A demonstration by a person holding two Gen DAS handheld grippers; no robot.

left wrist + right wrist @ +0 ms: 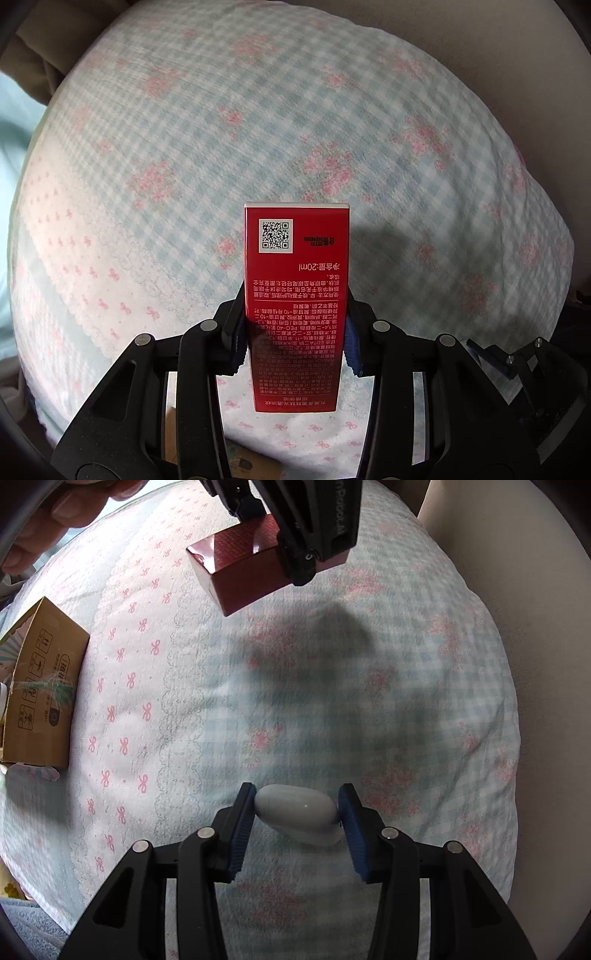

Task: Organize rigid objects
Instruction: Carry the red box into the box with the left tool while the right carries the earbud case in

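The left gripper (295,332) is clamped on a red box (295,280), its blue pads (240,341) pressing the box's two long sides about halfway along. The box stands on end between the fingers, its far end with a QR code sticking out well beyond the fingertips and its near end reaching back between the black arms. It hangs clear of the bedspread (184,147) below, a blue-and-white check with pink flowers, and throws a shadow on the cloth just to its right.

The right gripper (297,812) is closed on a white case (299,814), a smooth rounded oval. The pads (242,830) touch its left and right ends, so it lies crosswise between the fingertips, tilted a little with its right end nearer. It too is held off the bedspread (406,701).

In the right wrist view, the left gripper (295,528) and the red box (236,568) show at the far top, above the cloth. A large shadow falls on the check pattern between the two grippers. A cardboard box (40,686) sits at the left edge on the pink-bow part of the spread, well apart from both held things. A person's fingers (55,513) show blurred at the far left corner. A plain pale surface borders the bed on the right.
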